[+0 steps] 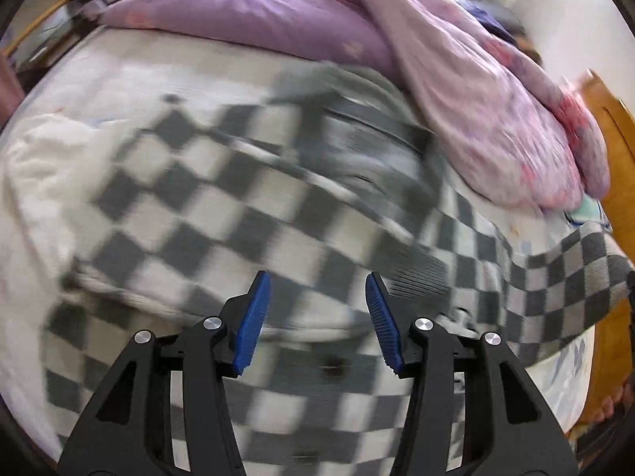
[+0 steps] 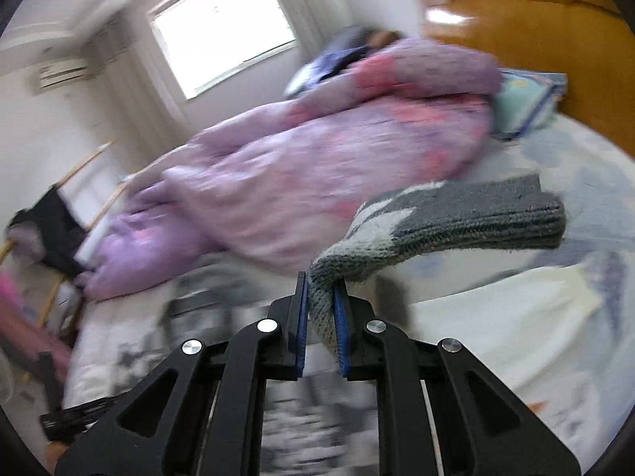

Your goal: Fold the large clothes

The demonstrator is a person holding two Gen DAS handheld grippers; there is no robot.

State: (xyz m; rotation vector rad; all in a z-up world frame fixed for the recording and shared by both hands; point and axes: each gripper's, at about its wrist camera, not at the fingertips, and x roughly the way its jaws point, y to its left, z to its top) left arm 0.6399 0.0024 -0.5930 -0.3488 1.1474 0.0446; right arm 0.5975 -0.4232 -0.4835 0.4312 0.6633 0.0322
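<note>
While my right gripper (image 2: 320,309) pinches the checkered sweater's (image 1: 246,214) edge mid-fold, my left gripper (image 1: 317,317), jaws spread, should grab next.

The sweater (image 1: 246,206) is a grey and off-white checkerboard knit with plain dark grey ribbing (image 2: 476,218) at the edge, lying on a white bed (image 1: 131,63) sheet. Behind it the duvet (image 1: 254,12) is lilac purple with pink blotches, and the headboard (image 2: 535,20) is orange-brown wood. Both grippers are black with blue pads (image 1: 254,317).
</note>
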